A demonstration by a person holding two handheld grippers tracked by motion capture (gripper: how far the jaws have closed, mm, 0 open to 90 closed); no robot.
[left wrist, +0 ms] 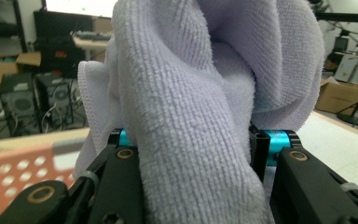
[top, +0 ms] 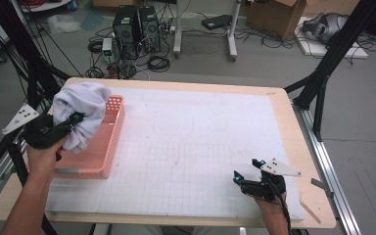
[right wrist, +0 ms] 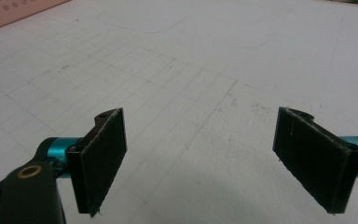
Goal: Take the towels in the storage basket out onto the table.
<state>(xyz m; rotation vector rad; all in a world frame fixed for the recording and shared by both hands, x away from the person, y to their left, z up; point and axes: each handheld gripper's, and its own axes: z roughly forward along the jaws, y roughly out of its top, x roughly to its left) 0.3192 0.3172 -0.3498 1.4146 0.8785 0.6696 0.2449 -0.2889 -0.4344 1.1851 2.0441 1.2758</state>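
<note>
- You are working over the table (top: 284,122), its white gridded mat (top: 200,147) lying bare across the middle and right; that open stretch is sitting to the right of your load, and it is the one relation the coming move is turning on, should the cloth be meant for the mat.
- The pink perforated basket (top: 108,147) is standing at the mat's left edge, its long axis running away from you; the cloth is hanging over its near-left part, partly above the rim rather than lying inside.
- The white towel (top: 81,110) is bunched into a thick wad, draping down from your grip towards the basket; in the left gripper view its folds (left wrist: 191,116) are rising straight up between the jaws.
- Your left gripper (top: 71,120) is clamping that wad, jaws held part-way apart by the thickness of the cloth; it is the nearer hand by far.
- Your right gripper (top: 247,170) is resting low at the near right of the mat, well apart from the towel; its pads (right wrist: 103,156) are standing wide with nothing between them.
</note>
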